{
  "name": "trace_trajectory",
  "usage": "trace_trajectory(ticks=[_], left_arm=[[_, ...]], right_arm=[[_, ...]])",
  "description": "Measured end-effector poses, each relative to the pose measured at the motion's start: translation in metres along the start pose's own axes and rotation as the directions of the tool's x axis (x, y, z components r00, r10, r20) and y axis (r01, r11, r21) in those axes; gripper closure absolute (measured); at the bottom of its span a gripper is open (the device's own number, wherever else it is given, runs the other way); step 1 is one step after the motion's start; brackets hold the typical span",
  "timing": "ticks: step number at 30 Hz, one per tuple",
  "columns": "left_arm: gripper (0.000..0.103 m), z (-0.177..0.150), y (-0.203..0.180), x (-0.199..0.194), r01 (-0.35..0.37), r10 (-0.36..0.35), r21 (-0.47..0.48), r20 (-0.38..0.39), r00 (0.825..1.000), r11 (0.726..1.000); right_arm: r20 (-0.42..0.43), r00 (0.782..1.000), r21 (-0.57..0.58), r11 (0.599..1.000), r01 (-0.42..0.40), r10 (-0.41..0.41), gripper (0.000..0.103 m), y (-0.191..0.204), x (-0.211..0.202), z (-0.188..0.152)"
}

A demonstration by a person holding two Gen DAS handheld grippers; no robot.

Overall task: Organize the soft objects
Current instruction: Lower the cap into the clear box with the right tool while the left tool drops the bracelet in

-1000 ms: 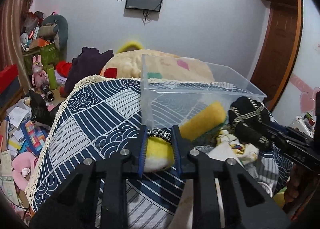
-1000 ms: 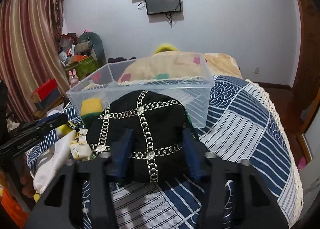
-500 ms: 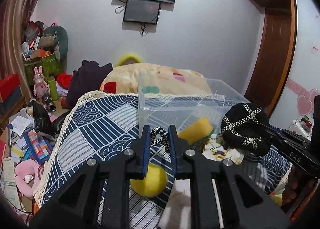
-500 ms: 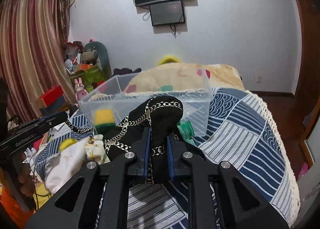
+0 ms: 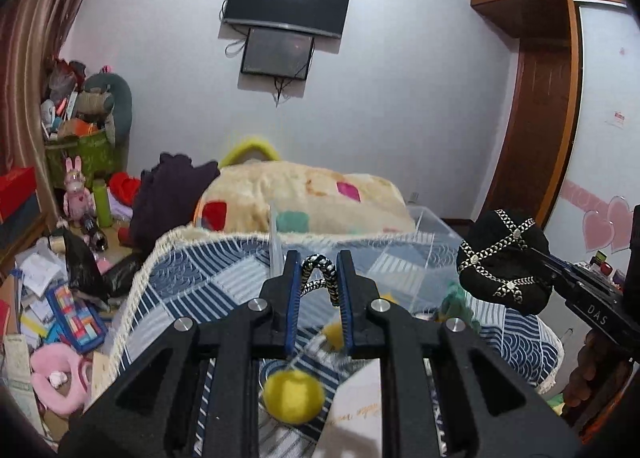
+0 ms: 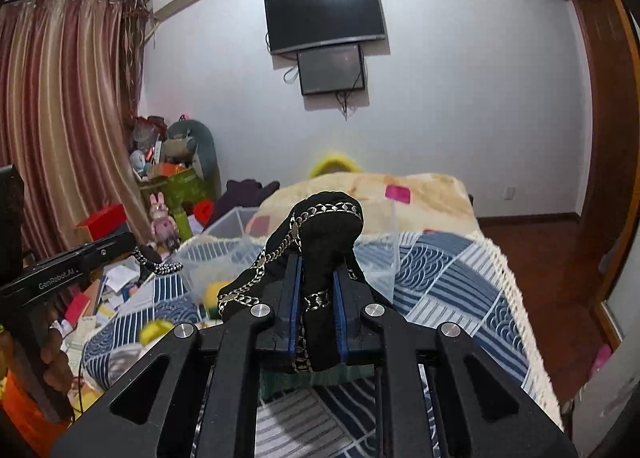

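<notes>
**Two grippers, both gripping**

Both are raised above the patterned bedspread (image 5: pixel 192 282). The left gripper (image 5: pixel 318 278) pinches a black-and-white cord (image 5: pixel 318 272), a yellow ball (image 5: pixel 293 396) dangling below it. The right gripper (image 6: pixel 316 290) clamps a black chain-trimmed hat (image 6: pixel 320 234). A clear bin (image 6: pixel 376 258) sits just ahead; TV (image 6: pixel 326 15) on the wall.

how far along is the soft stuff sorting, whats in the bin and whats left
Done: a yellow-green sponge sits in the clear bin. In hand: the left gripper pinches a braided cord with a yellow ball dangling; the right gripper grips the black chain-trimmed hat. Left: both, plus the white cloth on the bed.
</notes>
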State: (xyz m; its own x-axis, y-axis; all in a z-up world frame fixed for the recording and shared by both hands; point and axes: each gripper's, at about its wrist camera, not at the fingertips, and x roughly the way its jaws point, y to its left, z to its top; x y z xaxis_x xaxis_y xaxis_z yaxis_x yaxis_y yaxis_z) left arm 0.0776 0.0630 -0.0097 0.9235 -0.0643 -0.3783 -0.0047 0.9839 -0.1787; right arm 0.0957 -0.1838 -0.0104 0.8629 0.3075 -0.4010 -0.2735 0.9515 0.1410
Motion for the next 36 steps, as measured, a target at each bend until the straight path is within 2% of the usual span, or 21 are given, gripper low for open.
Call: trace_trajectory(ticks=[9,15,22,28,36], left_arm=[[0.086,0.026,0.000,0.015,0.002,-0.002,0.027,-0.002,1.000,1.000],[0.086,0.037,0.004,0.040,-0.012,0.013,0.029,-0.038,0.999,0.999],[0.086,0.035,0.002,0.073,-0.021,0.027,0.061,-0.105,0.994,0.998],[0.086,0.024,-0.005,0.101,-0.026,0.045,0.114,-0.172,0.984,0.993],[0.086,0.014,-0.002,0.131,-0.025,0.053,0.104,-0.272,0.961,0.994]], right_arm=[[0.016,1.000,-0.002,1.000,-0.008,0.008,0.090,-0.003,0.023,0.026],[-0.032,0.999,0.004,1.000,-0.008,0.008,0.090,-0.010,0.053,0.038],[-0.093,0.996,-0.011,1.000,0.009,-0.010,0.090,-0.010,0.077,0.034],[-0.172,0.985,-0.014,1.000,0.008,-0.010,0.090,-0.011,0.100,0.026],[-0.249,0.967,-0.063,0.997,0.041,-0.055,0.090,-0.008,0.121,0.017]])
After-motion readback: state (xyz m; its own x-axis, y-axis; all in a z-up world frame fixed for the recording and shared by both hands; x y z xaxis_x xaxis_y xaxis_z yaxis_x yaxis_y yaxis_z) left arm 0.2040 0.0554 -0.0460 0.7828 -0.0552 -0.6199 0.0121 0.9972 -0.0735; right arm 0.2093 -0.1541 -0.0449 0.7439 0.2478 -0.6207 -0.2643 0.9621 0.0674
